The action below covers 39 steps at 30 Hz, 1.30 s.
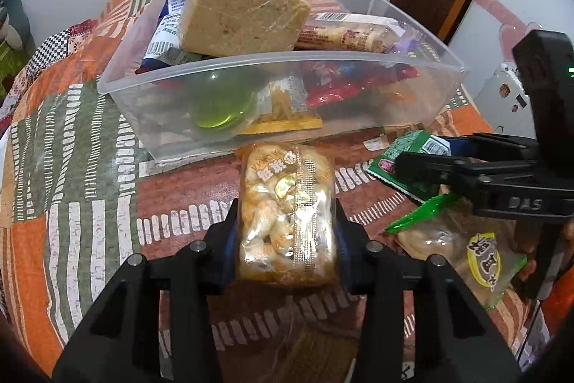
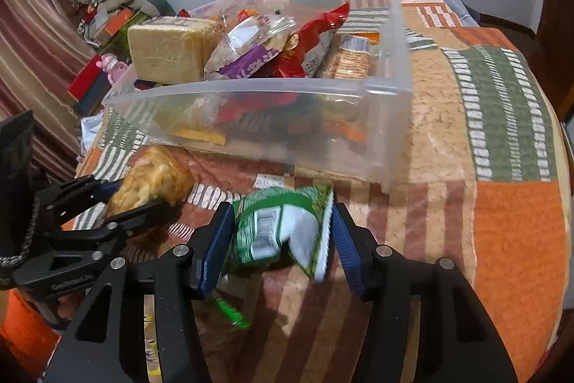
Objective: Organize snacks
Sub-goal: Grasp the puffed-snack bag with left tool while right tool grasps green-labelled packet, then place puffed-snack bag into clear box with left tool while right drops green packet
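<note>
Between our left gripper's (image 1: 287,232) blue pads sits a clear bag of puffed snacks (image 1: 287,210), and the pads press both its sides, so the jaws are clamped on it. Its far end reaches almost to the near wall of the clear bin (image 1: 280,67), which stands on the patchwork quilt (image 1: 71,167). Over the bin's near rim leans a tan block (image 1: 244,13); a green cup (image 1: 222,106) and red wrappers (image 1: 340,85) show through the wall. At the right edge of this view our right gripper (image 1: 416,164) comes in sideways, closed on a green packet (image 1: 401,149). Nearer, beside it, lies a clear bag with a green top (image 1: 462,246) on the quilt.

From the right wrist, the green packet (image 2: 283,228) is nearest, crumpled between our right gripper's (image 2: 283,232) blue pads, which squeeze it on both sides. It hangs over the quilt (image 2: 502,203), just short of the bin's (image 2: 272,88) near wall. The tan block (image 2: 168,49) rests at the bin's left end, red wrappers (image 2: 315,31) in the middle. At the left, our left gripper (image 2: 143,192) grips the puffed snacks (image 2: 150,178) near the bin's near left corner.
</note>
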Each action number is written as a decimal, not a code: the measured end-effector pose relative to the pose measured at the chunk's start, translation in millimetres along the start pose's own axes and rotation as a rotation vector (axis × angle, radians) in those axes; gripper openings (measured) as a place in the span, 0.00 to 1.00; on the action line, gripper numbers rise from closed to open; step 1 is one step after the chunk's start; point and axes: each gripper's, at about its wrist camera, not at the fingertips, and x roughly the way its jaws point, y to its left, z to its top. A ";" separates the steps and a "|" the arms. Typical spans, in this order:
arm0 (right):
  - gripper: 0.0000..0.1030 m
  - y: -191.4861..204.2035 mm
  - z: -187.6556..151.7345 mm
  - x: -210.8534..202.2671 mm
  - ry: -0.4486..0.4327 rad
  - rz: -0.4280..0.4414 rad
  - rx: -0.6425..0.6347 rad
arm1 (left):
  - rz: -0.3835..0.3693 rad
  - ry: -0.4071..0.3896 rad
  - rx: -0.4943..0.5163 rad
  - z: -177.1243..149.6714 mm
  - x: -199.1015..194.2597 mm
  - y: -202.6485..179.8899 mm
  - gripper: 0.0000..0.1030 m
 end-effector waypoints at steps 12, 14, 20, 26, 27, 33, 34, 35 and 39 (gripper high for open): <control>0.22 5.2 3.3 -32.6 -0.094 0.007 -0.052 | 0.062 -0.132 -0.025 -0.5 -51.7 11.3 0.43; 0.22 5.2 5.7 -39.0 -0.112 0.007 -0.054 | 0.068 -0.157 -0.030 4.1 -62.3 13.3 0.43; 0.21 5.4 8.2 -53.8 -0.156 0.010 -0.057 | 0.085 -0.209 -0.054 19.7 -82.3 24.2 0.43; 0.20 1.3 20.2 -72.7 -0.218 0.026 -0.042 | 0.113 -0.237 -0.093 35.0 -90.0 36.9 0.43; 0.20 2.1 22.1 -75.3 -0.227 0.029 -0.041 | 0.120 -0.244 -0.102 39.5 -90.2 40.3 0.43; 0.20 4.0 33.1 -90.8 -0.291 0.032 -0.042 | 0.155 -0.252 -0.132 60.2 -82.2 54.5 0.43; 0.20 3.8 35.5 -91.8 -0.300 0.030 -0.043 | 0.157 -0.252 -0.135 63.0 -80.3 56.7 0.43; 0.20 4.0 38.0 -92.9 -0.311 0.024 -0.044 | 0.159 -0.252 -0.138 65.9 -78.4 58.4 0.43; 0.20 3.0 47.3 -93.7 -0.343 0.010 -0.034 | 0.166 -0.244 -0.145 78.9 -67.5 61.5 0.43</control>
